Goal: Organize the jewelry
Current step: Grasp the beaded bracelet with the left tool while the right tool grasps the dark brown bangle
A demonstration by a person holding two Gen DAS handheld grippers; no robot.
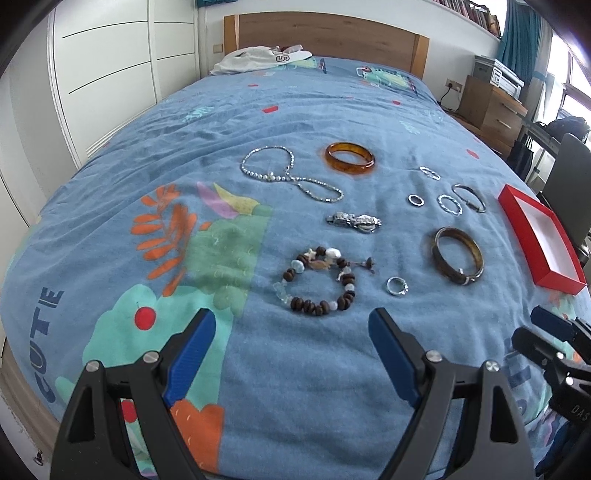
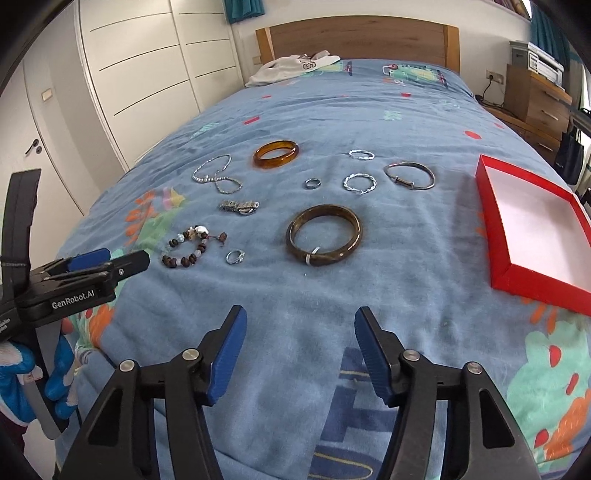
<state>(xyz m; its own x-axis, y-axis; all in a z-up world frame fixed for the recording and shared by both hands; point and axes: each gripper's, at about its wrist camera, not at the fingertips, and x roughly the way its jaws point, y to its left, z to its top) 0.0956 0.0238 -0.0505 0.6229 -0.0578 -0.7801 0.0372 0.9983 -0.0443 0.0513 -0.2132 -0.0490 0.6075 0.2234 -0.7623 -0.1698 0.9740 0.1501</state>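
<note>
Jewelry lies spread on a blue bedspread. A beaded bracelet [image 1: 319, 282] lies just ahead of my open, empty left gripper [image 1: 291, 321]. A dark brown bangle [image 2: 324, 235] lies ahead of my open, empty right gripper [image 2: 299, 321]. An amber bangle [image 1: 349, 157], a pearl necklace [image 1: 288, 177], a silver clasp piece [image 1: 354, 221], a thin silver bangle [image 2: 409, 175] and several small rings [image 2: 235, 256] lie beyond. An empty red box lid [image 2: 495, 236] with a white inside sits to the right.
White clothing [image 1: 258, 59] lies near the wooden headboard [image 1: 325, 33]. White wardrobes [image 2: 147, 74] stand left of the bed. A wooden dresser [image 1: 491, 107] and a chair [image 1: 569, 170] stand on the right.
</note>
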